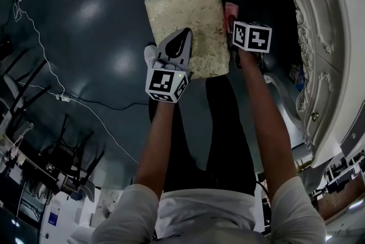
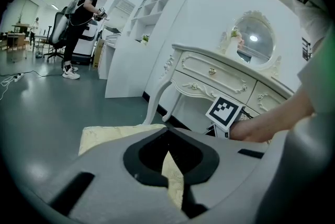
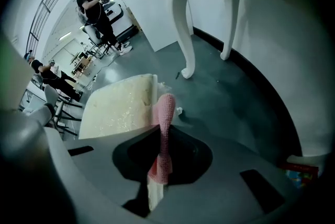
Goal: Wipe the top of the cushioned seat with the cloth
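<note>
- The cushioned seat (image 1: pixel 185 29) stands on the dark floor (image 1: pixel 80 32) just beside a white dressing table (image 1: pixel 328 37). Its cream, patterned top faces up and shows no obvious marks.
- The right gripper (image 3: pixel 163 129) has its jaws closed on the cloth (image 3: pixel 166 105), a pink knitted piece pinched near its middle, with one end sticking up past the tips and the other hanging below.
- In the head view the cloth sits at the seat's right edge near the far corner, beside the top rather than spread on it. That fits a pass about to start or one just run off the edge — the pictures do not settle which.
- The left gripper (image 1: pixel 183 36) hovers over the near part of the seat. Its jaws are drawn together with only a thin slit between them, through which the seat fabric shows, and they appear to hold nothing.
- The cloth looks light, soft and floppy, so it should fold under pressure. A grip near the middle, as here, leaves a loose end to drag flat.
- The padded top probably gives under a push — light, even pressure should do.
</note>
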